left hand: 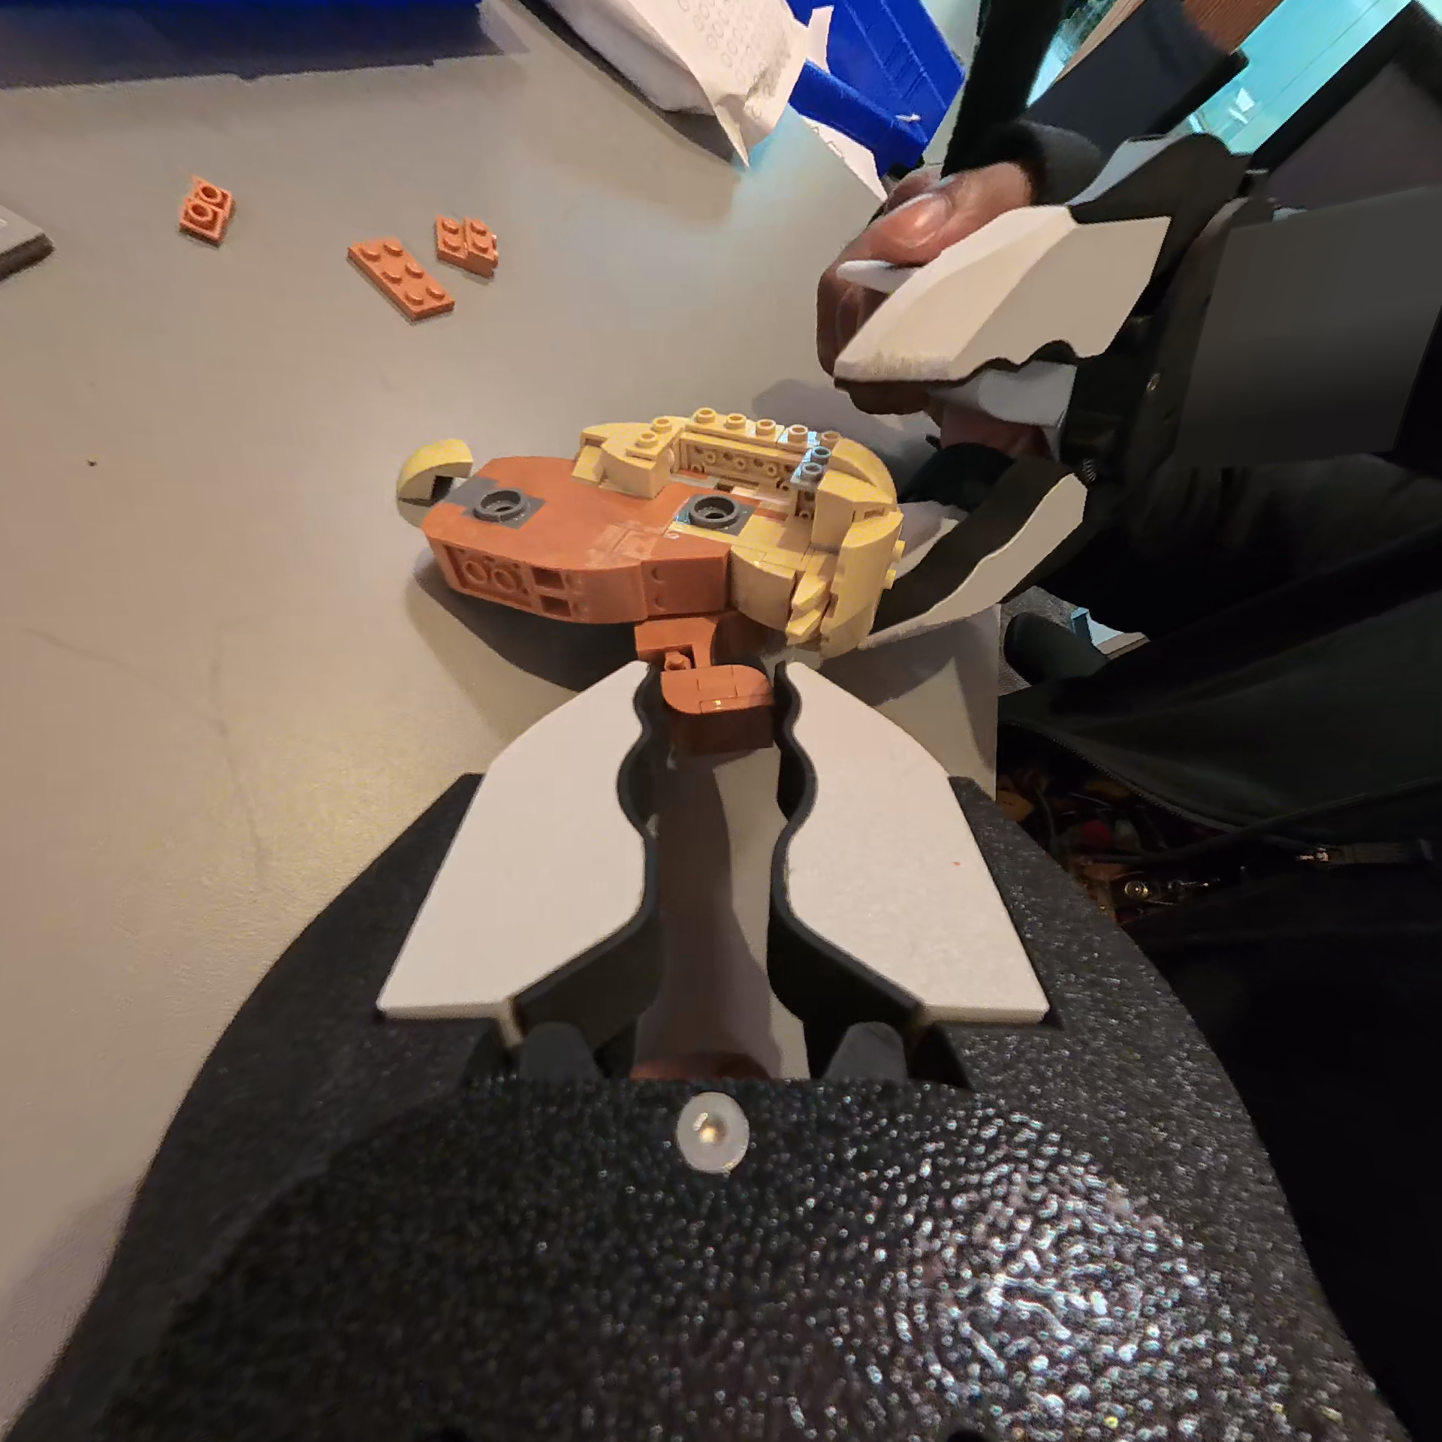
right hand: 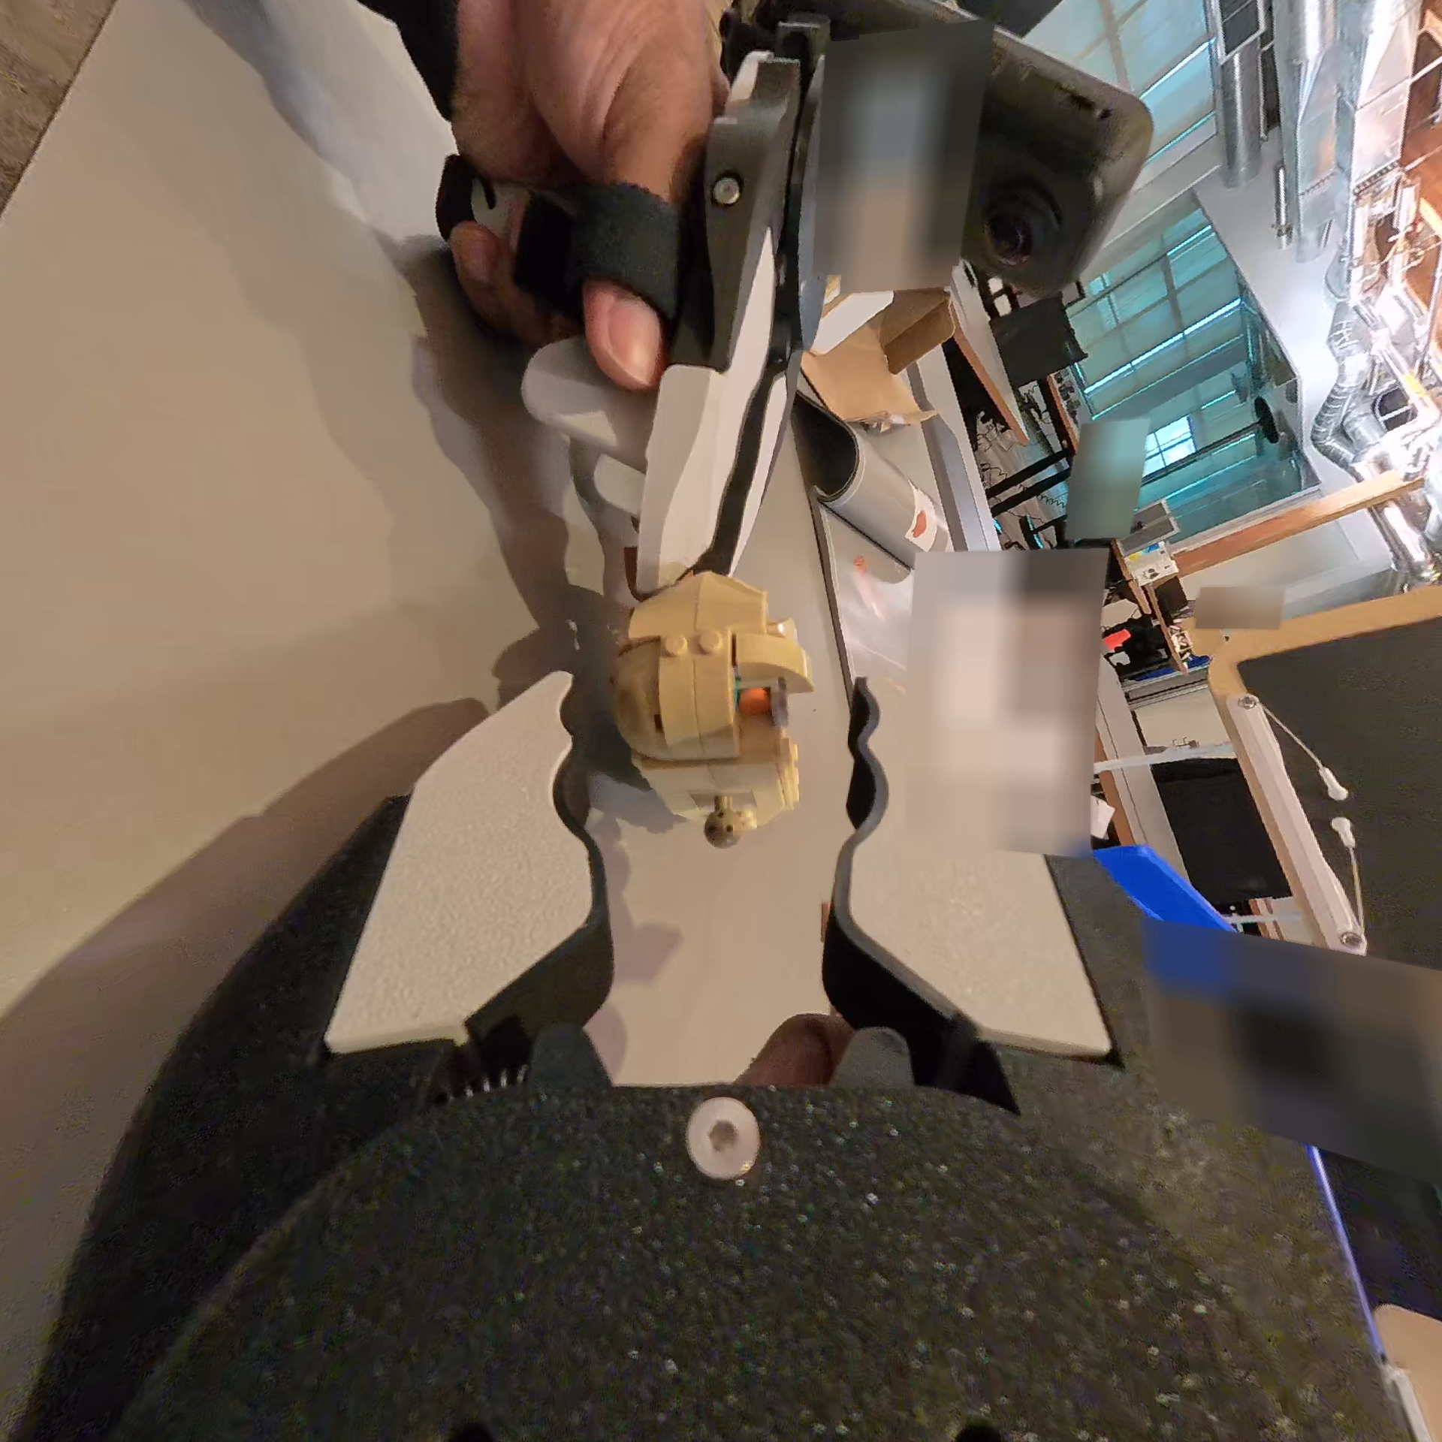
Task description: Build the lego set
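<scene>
Grey tabletop (left hand: 234, 624) fills most of the left wrist view, with blue bins (left hand: 874, 78) and crumpled white paper (left hand: 726, 62) along its far edge. At its centre lies the lego model (left hand: 624, 538), a partly built brown body with a tan rounded end and two dark grey round studs on its upper face. The left gripper (left hand: 714, 687) has its pale fingers clenched on a small brown limb piece (left hand: 718, 702) that juts from the near side of the model. Three loose orange plates (left hand: 402, 277) lie well apart from the model toward the far left of the table. The right gripper (right hand: 706, 702) hangs with its fingers spread wide around the tan end of the model, neither pad appearing to touch it; in the left wrist view the same tool comes in from the right, one finger tip just beside the tan end. The right wrist view also shows a person's hand (right hand: 577, 156) gripping the left tool's handle, a black strap over one finger, and windows and workshop benches behind.
</scene>
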Tool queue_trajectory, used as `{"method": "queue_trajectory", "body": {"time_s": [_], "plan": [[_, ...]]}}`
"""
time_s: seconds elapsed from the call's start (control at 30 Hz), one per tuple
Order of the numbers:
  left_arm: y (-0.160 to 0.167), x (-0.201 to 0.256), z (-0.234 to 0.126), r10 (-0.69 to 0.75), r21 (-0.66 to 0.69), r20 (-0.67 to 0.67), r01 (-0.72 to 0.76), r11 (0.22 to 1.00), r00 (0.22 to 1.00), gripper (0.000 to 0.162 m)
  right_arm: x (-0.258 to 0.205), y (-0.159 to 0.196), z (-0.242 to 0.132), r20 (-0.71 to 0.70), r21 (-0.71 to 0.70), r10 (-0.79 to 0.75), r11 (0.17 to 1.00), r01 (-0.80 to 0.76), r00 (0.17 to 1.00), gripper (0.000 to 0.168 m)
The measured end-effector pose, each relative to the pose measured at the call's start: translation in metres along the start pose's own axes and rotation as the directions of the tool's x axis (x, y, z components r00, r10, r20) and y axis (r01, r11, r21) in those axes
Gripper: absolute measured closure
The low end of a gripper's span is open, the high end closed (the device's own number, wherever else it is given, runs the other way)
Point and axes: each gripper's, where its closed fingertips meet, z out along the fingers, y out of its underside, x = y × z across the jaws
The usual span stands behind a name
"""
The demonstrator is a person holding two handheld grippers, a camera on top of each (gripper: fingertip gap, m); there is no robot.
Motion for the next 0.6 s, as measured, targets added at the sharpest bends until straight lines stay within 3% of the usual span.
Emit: {"method": "queue_trajectory", "body": {"time_s": [0.6], "plan": [[-0.0003,-0.0009,-0.0001,-0.005,0.002,0.002,0.005,1.0,1.0,0.136,-0.002,0.0009,0.0083,-0.079,-0.059,-0.183,0.982,0.179,0.98,0.117]]}}
